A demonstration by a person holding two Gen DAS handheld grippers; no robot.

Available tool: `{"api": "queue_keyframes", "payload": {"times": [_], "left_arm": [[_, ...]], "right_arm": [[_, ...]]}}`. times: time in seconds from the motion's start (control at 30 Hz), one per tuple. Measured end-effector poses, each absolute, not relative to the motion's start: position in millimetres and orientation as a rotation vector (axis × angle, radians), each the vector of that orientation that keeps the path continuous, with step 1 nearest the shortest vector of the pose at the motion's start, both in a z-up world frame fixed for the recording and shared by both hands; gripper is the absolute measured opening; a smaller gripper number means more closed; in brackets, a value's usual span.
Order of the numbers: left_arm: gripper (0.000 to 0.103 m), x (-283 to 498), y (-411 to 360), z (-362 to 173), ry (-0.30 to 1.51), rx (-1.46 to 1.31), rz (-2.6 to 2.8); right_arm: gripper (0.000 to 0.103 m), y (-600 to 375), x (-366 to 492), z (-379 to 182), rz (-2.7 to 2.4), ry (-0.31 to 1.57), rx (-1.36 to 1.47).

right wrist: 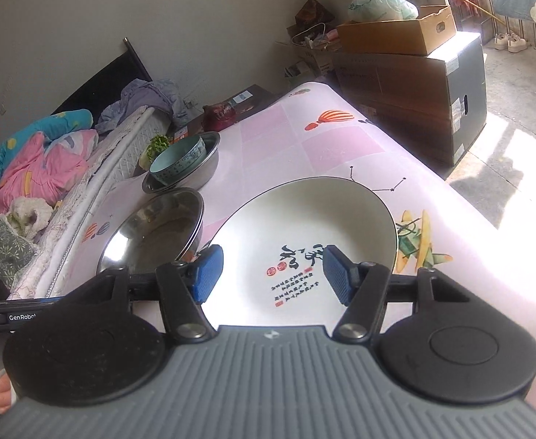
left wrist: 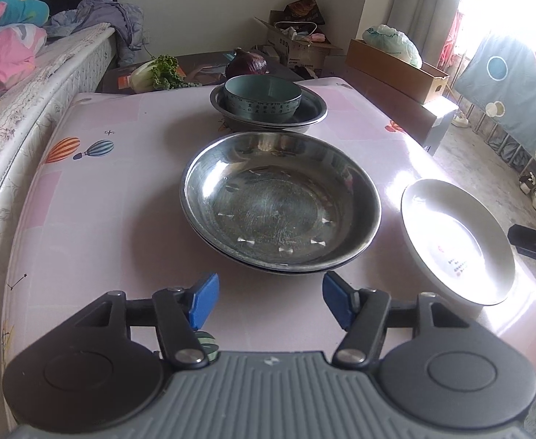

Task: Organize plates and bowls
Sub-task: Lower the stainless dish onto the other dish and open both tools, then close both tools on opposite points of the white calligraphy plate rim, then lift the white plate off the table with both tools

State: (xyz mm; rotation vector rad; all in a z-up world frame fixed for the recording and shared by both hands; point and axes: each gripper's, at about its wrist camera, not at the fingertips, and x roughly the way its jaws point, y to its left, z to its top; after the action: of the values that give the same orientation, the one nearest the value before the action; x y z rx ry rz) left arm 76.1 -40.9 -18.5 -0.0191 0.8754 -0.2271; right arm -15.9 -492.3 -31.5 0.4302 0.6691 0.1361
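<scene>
Two nested steel plates sit mid-table, just ahead of my open, empty left gripper. Behind them a teal bowl stands inside a steel basin. A white plate with black calligraphy lies at the right table edge. In the right wrist view my right gripper is open with its blue fingers over the near part of the white plate, not gripping it. The steel plates are to its left, the teal bowl in the basin farther back.
The table has a pink patterned cloth. A bed with bedding runs along the left. Greens and a red cabbage lie beyond the far edge. Cardboard boxes stand to the right.
</scene>
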Motion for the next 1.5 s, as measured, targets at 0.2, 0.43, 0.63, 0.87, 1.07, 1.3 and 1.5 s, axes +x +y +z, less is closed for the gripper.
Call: {"api": "queue_keyframes", "payload": {"times": [0.2,0.43,0.63,0.87,1.07,1.3,1.5], "left_arm": [[0.063,65.4,-82.9,-32.1,0.836,-0.024,-0.310],[0.059,69.8,-126.3,-47.0,0.814,-0.076,-0.400],[0.049,89.1,-146.4,-62.0,0.848,-0.108,-0.408],[0.037,106.1,-154.4,-72.7,0.885,-0.121,-0.410],[0.022,113.2,-160.2,-74.7,0.891,-0.128,-0.442],[0.021,115.1,-158.4,-74.7,0.899,-0.152,-0.448],[0.021,111.1,-152.3,-74.9,0.904,-0.150,-0.472]], "right_arm": [[0.060,-536.1,-31.6,-54.6,0.123,0.674,0.512],[0.057,-578.2,-17.9,-76.3,0.124,0.690,0.583],[0.048,-592.7,6.7,-87.2,0.134,0.692,0.600],[0.037,-593.2,36.6,-102.7,0.152,0.733,0.622],[0.033,-584.8,52.5,-104.1,0.192,0.748,0.608],[0.034,-562.1,61.8,-98.6,0.216,0.798,0.548],[0.035,-558.5,55.0,-95.6,0.199,0.827,0.561]]}}
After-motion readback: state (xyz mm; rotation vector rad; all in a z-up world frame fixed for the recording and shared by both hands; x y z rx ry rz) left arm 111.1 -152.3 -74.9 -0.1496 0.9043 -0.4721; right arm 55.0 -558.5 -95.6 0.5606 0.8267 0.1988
